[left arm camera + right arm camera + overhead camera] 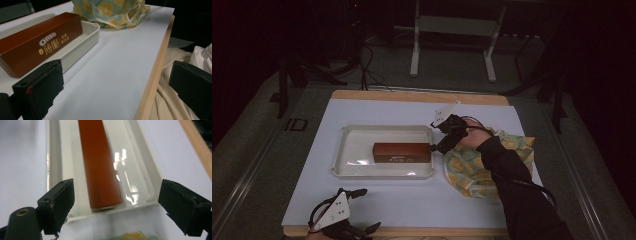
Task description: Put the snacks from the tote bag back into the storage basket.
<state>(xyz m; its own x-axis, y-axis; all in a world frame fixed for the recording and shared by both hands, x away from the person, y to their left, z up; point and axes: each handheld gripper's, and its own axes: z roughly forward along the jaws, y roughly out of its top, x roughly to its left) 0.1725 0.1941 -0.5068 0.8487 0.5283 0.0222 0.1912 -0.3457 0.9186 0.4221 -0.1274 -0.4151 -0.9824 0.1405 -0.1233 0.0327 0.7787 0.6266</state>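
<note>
A brown Oreo box (402, 152) lies lengthwise in a white tray (357, 150) at the middle of the white-covered table. My right gripper (433, 136) hovers at the tray's right end, just off the box's end, with its jaws wide apart. In the right gripper view the box (100, 165) runs away from the open gripper (115, 207), and nothing sits between its pads. My left gripper (369, 209) rests at the table's near-left edge. The left gripper view has that gripper (115, 82) open and empty, with the box (40, 47) and the tray (86, 37) beyond it.
A crumpled yellow-and-teal patterned cloth (472, 167) lies right of the tray, partly under the person's right forearm (517, 190). The white sheet (412, 200) covers a wooden board with an exposed front edge (155, 75). A metal stand (452, 30) is on the floor behind the table.
</note>
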